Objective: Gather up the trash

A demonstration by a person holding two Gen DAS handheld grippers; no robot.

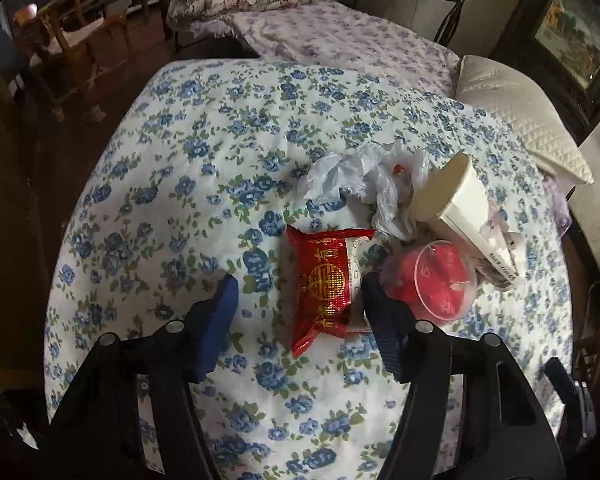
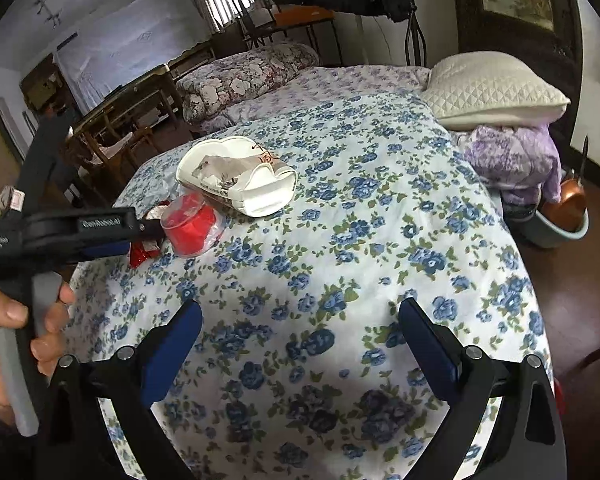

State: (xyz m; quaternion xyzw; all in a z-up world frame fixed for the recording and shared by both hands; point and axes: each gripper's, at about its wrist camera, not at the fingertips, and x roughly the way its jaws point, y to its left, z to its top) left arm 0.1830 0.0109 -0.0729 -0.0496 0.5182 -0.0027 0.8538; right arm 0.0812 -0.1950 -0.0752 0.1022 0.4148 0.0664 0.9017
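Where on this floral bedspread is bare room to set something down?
Bare: the floral bedspread between the crushed white paper box and the quilted cream pillow, also under the right hand-held gripper. Crowded: red foil packet, red-filled clear plastic cup, crumpled plastic bag.

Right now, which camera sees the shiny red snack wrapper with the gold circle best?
The left wrist view: the shiny red snack wrapper lies whole between the left gripper fingers. The right wrist view shows only a red corner behind that gripper.

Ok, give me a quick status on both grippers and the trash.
Left gripper open, straddling red wrapper on bedspread. Right gripper open, empty. Red cup crowds the left gripper's right finger.
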